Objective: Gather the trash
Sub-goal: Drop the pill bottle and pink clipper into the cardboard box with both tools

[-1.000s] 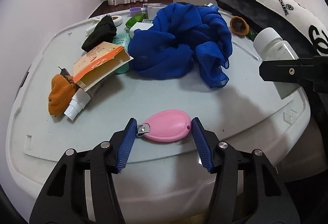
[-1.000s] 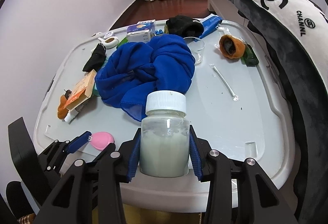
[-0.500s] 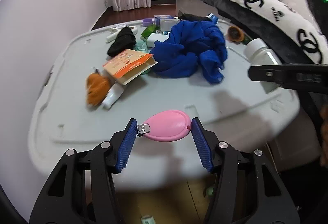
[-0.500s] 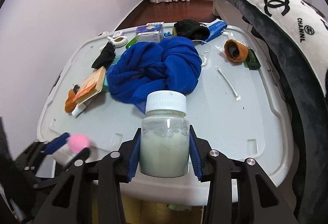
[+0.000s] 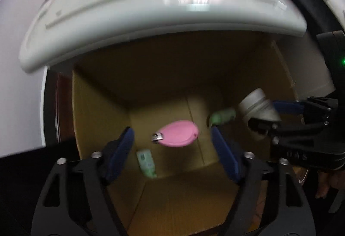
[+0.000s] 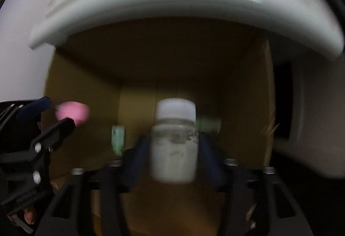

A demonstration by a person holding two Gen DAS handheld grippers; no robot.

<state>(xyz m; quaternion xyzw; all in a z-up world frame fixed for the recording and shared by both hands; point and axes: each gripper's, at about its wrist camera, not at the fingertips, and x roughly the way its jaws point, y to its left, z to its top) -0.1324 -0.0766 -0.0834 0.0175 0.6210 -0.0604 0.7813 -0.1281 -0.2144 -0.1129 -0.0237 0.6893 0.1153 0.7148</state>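
Both grippers spread, just opening | pink case (image 5: 177,133) loose | bottle (image 6: 174,143) blurred, contact unclear

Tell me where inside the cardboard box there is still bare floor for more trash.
Cardboard box floor: bare in the middle, between the pale green packet at left and the green item at right. The near flap is bare too. Above it is crowded: pink case, white-capped jar, both grippers.

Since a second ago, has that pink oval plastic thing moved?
Yes. The pink oval plastic thing left the white table edge and now hangs over the open cardboard box, loose between the left claw's just-opened jaws.
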